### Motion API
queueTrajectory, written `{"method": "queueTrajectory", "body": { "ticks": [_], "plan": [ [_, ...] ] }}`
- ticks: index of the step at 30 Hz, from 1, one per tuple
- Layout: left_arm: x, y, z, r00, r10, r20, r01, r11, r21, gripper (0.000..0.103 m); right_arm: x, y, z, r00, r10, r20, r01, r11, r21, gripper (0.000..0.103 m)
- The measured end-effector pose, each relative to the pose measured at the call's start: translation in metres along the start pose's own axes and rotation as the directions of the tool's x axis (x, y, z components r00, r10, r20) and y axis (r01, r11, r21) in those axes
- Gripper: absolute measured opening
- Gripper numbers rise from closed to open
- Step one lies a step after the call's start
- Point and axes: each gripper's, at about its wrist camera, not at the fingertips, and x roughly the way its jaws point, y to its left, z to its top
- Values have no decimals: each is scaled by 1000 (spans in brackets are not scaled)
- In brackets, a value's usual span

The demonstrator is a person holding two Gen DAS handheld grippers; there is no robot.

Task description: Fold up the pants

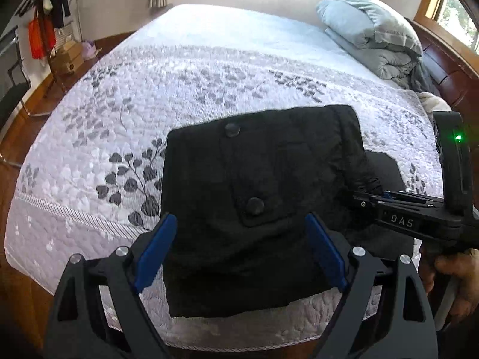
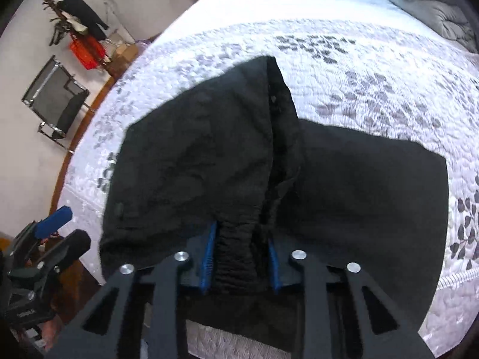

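While half-folded on the bedspread [image 1: 209,68], black pants [image 2: 209,155] (waistband pinched by right hand-held gripper [image 2: 241,257]); left hand-held gripper [image 1: 241,251] spread.

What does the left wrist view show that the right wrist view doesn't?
Left wrist only: the flap with two buttons on the black pants, the open left gripper above them, and the window. Right wrist only: the right gripper shut on bunched fabric, and a folding chair. Both: pants, quilted bed, grey duvet.
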Motion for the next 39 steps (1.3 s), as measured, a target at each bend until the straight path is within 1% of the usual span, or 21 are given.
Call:
{"method": "queueTrajectory", "body": {
  "ticks": [1, 3, 5, 9, 13, 16, 21, 24, 26, 28, 32, 34, 36, 39],
  "plan": [
    [-3, -1, 1, 1000, -4, 11, 4, 1000, 5, 87, -3, 1, 1, 1000, 11, 7, -11, 1000, 1, 27],
    [-12, -4, 3, 999, -3, 37, 2, 1000, 20, 88, -17, 0, 3, 997, 67, 27, -67, 998, 11, 26],
    [-20, -8, 4, 998, -6, 59, 4, 999, 37, 88, -31, 2, 7, 994, 104, 45, -104, 995, 4, 26],
    [-31, -13, 8, 996, -27, 87, 23, 999, 47, 89, -58, 5, 11, 987, 136, 85, -136, 991, -10, 25],
    [-34, -20, 8, 995, -38, 93, 32, 997, 64, 89, -82, 4, 13, 979, 158, 130, -157, 987, -15, 25],
    [-30, -22, 8, 996, -42, 79, 37, 997, 69, 90, -99, 0, 12, 977, 139, 162, -137, 990, -25, 25],
    [-16, -17, 6, 999, -42, 27, 41, 998, 38, 90, -104, -15, 5, 981, 106, 161, -109, 994, 9, 25],
    [-10, -11, 4, 999, -37, 6, 37, 999, 17, 90, -103, -36, -3, 983, 88, 163, -100, 992, 71, 25],
    [-8, -8, 3, 1000, -29, -3, 29, 1000, 8, 90, -104, -54, -10, 985, 57, 165, -77, 990, 116, 25],
    [-7, -7, 2, 1000, -24, -6, 24, 1000, 2, 90, -105, -65, -15, 986, 40, 160, -62, 989, 135, 25],
    [-4, -8, 0, 1000, -23, -18, 23, 1000, -1, 90, -110, -95, -29, 987, 10, 163, -45, 975, 216, 25],
    [-4, -12, -1, 1000, -21, -18, 21, 1000, 9, 90, -108, -109, -34, 987, -7, 159, -33, 968, 250, 25],
    [-3, -16, -2, 1000, -23, -20, 23, 999, 22, 90, -98, -121, -40, 991, -25, 131, -13, 960, 281, 25],
    [-3, -22, -4, 999, -23, -25, 24, 999, 38, 90, -80, -135, -46, 994, -23, 105, -11, 949, 316, 26]
  ]
}}
